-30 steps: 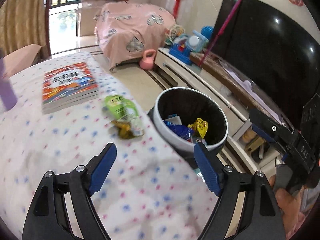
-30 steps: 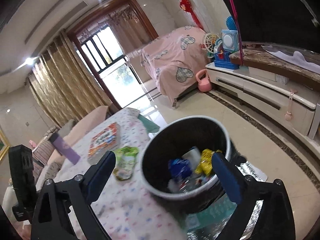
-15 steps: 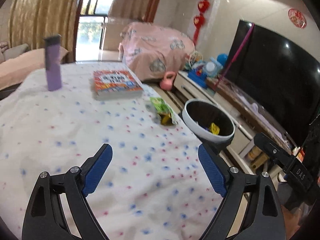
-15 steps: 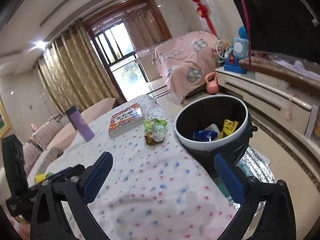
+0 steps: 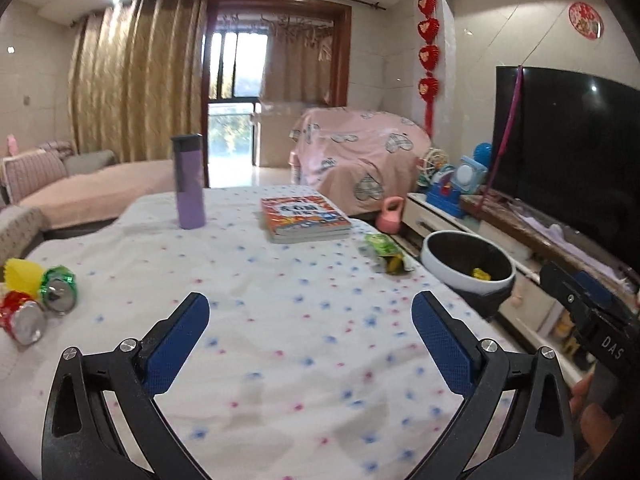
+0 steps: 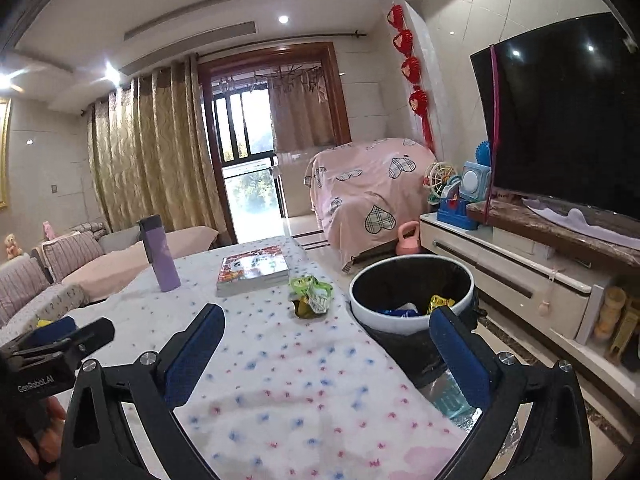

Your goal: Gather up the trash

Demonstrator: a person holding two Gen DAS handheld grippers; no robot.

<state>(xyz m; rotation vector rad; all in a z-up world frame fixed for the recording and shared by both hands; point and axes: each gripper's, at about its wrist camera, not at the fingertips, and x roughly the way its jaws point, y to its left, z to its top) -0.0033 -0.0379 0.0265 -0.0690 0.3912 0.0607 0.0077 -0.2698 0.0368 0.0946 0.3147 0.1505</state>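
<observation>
pulling back from the bin (image 5: 469,268) with the left gripper (image 5: 308,334) just opening wide and the right gripper (image 6: 325,350) spread, both empty, leaving the green wrapper (image 5: 385,251) and cans (image 5: 38,304) lying on the table (image 5: 280,320), still needing collecting.

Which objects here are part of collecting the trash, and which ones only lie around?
Job: green snack wrapper; trash bin; green can and red can at the table's left edge.
Lying about: purple bottle; book; pink kettlebell.
</observation>
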